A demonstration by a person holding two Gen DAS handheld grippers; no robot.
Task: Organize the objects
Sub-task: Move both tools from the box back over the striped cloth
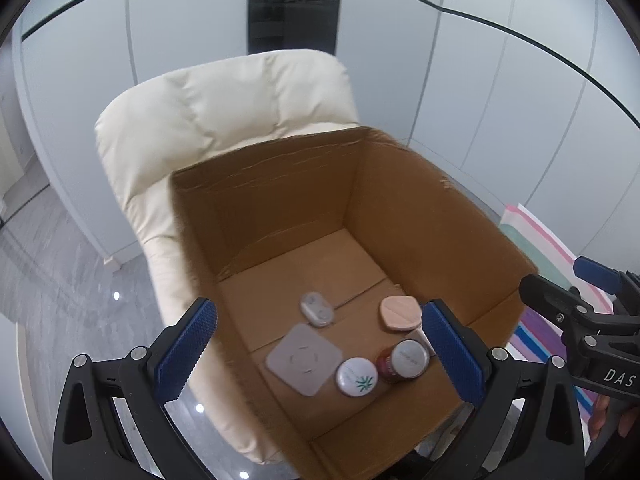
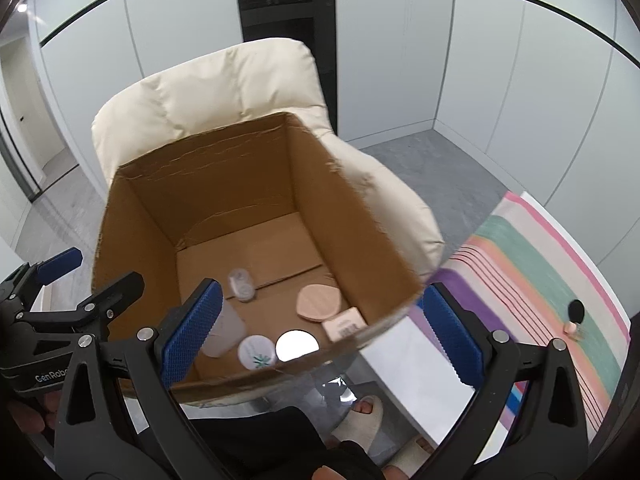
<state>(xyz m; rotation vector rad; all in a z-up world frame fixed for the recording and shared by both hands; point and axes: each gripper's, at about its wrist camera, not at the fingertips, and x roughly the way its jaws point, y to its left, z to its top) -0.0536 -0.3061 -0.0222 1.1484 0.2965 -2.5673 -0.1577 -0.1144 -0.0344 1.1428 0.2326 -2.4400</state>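
Note:
An open cardboard box stands on a cream padded chair. On its floor lie a grey square pad, a small grey oval case, a peach puff, a white jar with a green leaf mark, a silver-lidded dark red jar and a small pink box. My left gripper hangs open over the box's left side, holding nothing. My right gripper is open and empty above the near right rim.
A striped cloth covers a surface to the right, with a black round thing and a small peach item on it. The person's slippered feet stand below the box. Grey floor and white wall panels surround the chair.

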